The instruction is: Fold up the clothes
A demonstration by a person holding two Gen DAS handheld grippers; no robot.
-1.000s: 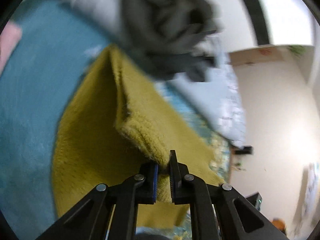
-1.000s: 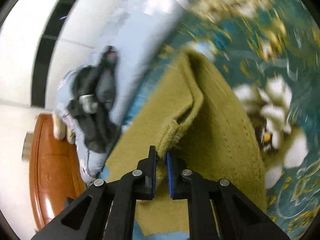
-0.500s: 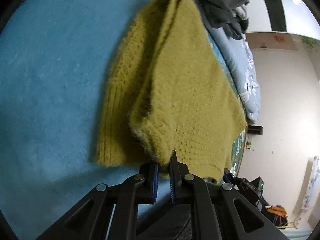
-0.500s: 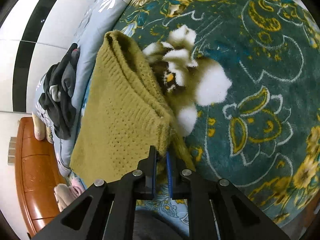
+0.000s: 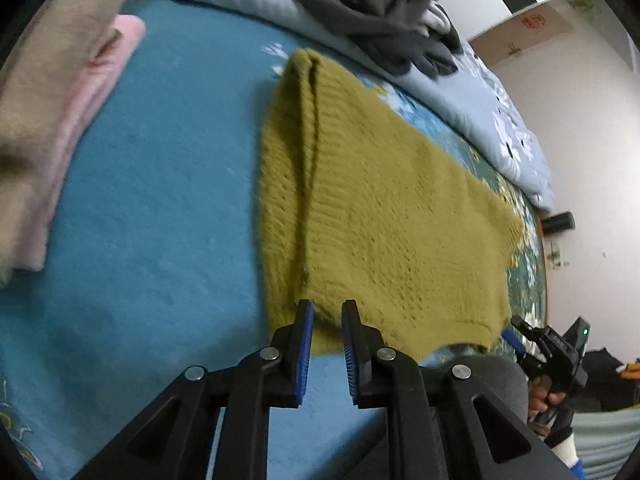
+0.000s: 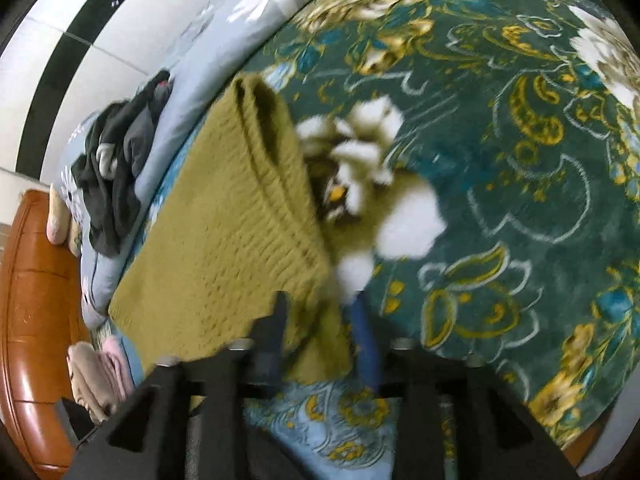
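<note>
An olive-yellow knitted sweater [image 5: 380, 208] lies folded on the bed, half on a plain blue blanket [image 5: 152, 200]. My left gripper [image 5: 325, 320] is at its near edge. The jaws are opening, with the sweater's hem just between the tips and a gap showing between the blue pads. In the right wrist view the same sweater [image 6: 232, 240] lies on the floral bedspread [image 6: 520, 168]. My right gripper [image 6: 320, 312] is blurred. Its jaws are opening wide, with the sweater's near corner lying loose between them.
Folded pink and beige clothes [image 5: 72, 112] are stacked at the left. A heap of dark grey clothes [image 5: 372, 8] lies on a pale blue quilt [image 5: 504, 128] behind the sweater. A wooden headboard [image 6: 36, 280] stands at the left of the right wrist view.
Both grippers came down with the sweater's folded edge and laid it flat on the bed. Both pairs of jaws, shut on the knit before, have parted, the right much wider.
</note>
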